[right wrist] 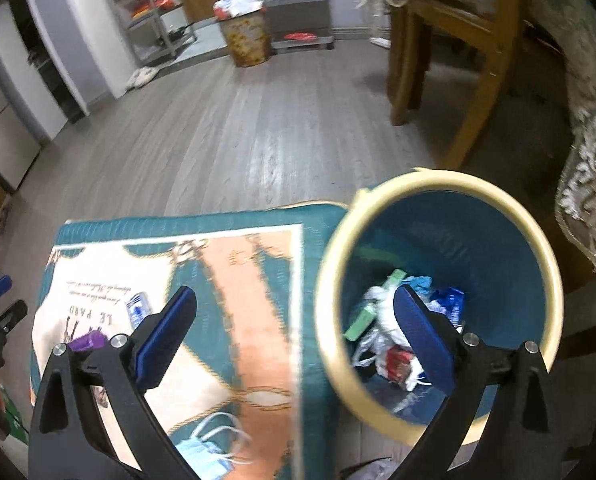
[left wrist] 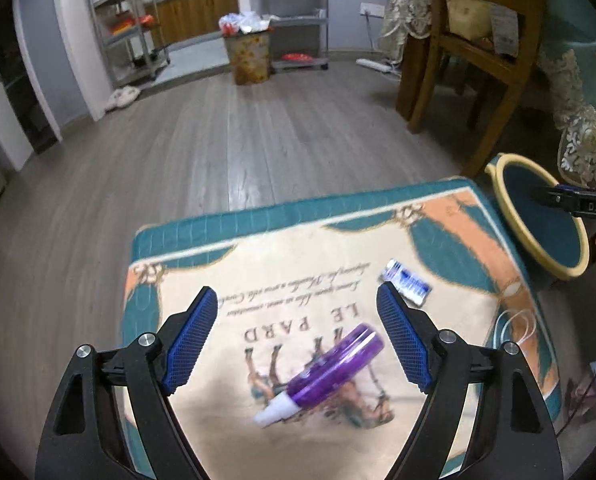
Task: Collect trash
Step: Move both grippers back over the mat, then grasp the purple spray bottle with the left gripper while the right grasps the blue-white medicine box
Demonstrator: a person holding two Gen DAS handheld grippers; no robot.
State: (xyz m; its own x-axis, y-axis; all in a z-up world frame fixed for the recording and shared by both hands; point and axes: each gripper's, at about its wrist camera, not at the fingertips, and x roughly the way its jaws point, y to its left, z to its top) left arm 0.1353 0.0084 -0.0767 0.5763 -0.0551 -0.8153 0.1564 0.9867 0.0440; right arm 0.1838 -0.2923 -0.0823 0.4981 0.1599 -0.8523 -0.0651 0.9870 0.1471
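A purple tube with a white tip lies on the printed mat, between the fingers of my open left gripper, which hovers over it. A small blue and white wrapper lies just beyond the right finger. In the right wrist view my right gripper is open and empty, straddling the near rim of the blue bin with a yellow rim. The bin holds several pieces of trash. A blue face mask lies on the mat near that gripper. The tube and wrapper show at left.
A wooden chair and a table with a lace-edged cloth stand at the right. A patterned full bin, metal shelves and slippers are far across the wood floor.
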